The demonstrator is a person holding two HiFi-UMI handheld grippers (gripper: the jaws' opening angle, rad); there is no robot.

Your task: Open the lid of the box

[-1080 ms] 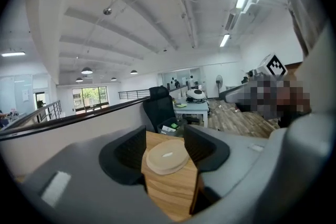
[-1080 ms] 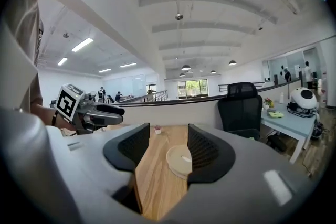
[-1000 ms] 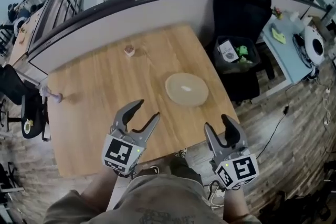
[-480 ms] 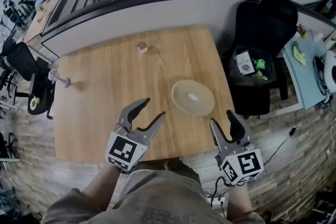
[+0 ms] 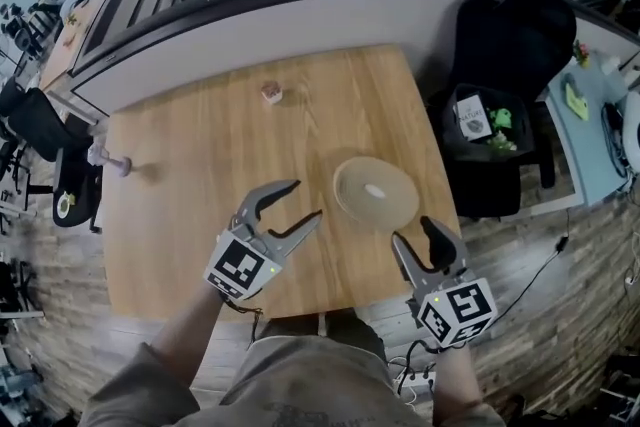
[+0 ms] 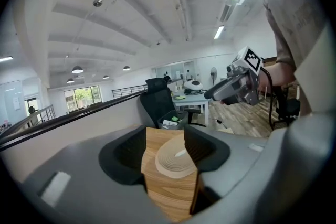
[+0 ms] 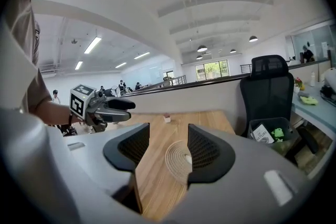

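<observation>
The box (image 5: 375, 193) is a round, flat, beige container with its lid on, lying on the right half of the wooden table (image 5: 200, 165). My left gripper (image 5: 308, 199) hovers open just left of it, jaws pointing at it, nothing between them. My right gripper (image 5: 413, 233) is open at the table's front edge, just below the box. In the left gripper view the box (image 6: 174, 161) shows beyond the open gripper (image 6: 165, 138), with the right gripper (image 6: 239, 86) further right. In the right gripper view the box (image 7: 177, 157) lies ahead of the open gripper (image 7: 168, 139).
A small pink-and-white object (image 5: 270, 93) stands near the table's far edge. A small purple object (image 5: 112, 162) sits at the left edge. A black chair (image 5: 515, 25) and a dark bin (image 5: 482, 120) with items stand right of the table. A curved partition wall runs behind.
The left gripper has moved a little forward and turned its jaws toward the box. The right gripper stays at the front edge. Both remain open.
</observation>
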